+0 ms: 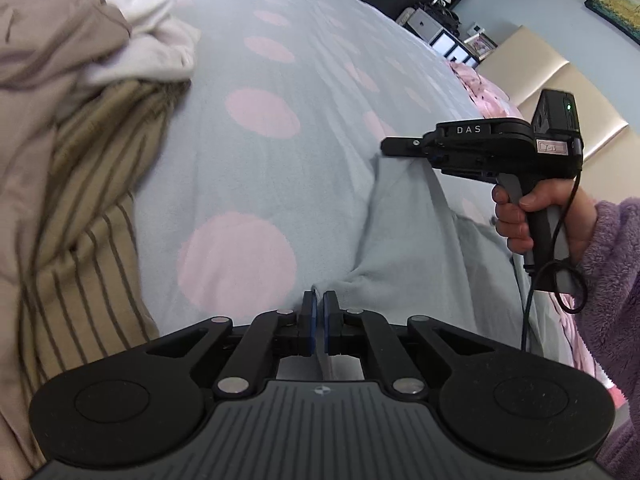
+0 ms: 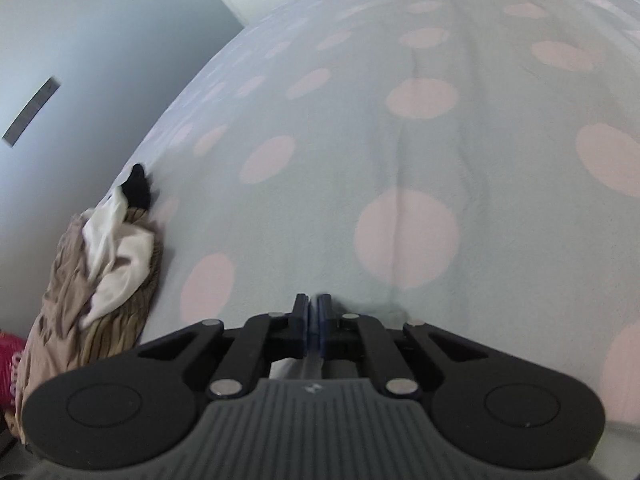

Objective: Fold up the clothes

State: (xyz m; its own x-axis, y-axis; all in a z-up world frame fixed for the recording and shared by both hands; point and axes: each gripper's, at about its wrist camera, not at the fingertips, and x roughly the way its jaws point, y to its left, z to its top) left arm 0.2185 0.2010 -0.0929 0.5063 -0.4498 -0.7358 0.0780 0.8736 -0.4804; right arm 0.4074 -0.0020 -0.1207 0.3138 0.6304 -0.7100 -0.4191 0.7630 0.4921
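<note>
A plain pale grey-blue garment (image 1: 404,232) lies on the dotted bed sheet (image 1: 260,120), right of centre in the left wrist view. My left gripper (image 1: 319,308) is shut on its near edge, the blue pads pinching a fold. My right gripper (image 1: 386,147), held by a hand (image 1: 516,216), is shut on the garment's far corner, which rises to its tip. In the right wrist view that gripper (image 2: 314,312) shows shut pads with a thin strip of cloth between them. There the garment hardly stands out from the sheet (image 2: 400,140).
A heap of tan, striped and white clothes (image 1: 60,120) lies at the left, and the right wrist view shows this heap (image 2: 100,264) with a black sock (image 2: 138,188) beyond it. A purple fleece sleeve (image 1: 616,280), pink bedding (image 1: 480,84) and a beige headboard (image 1: 560,80) are at the right.
</note>
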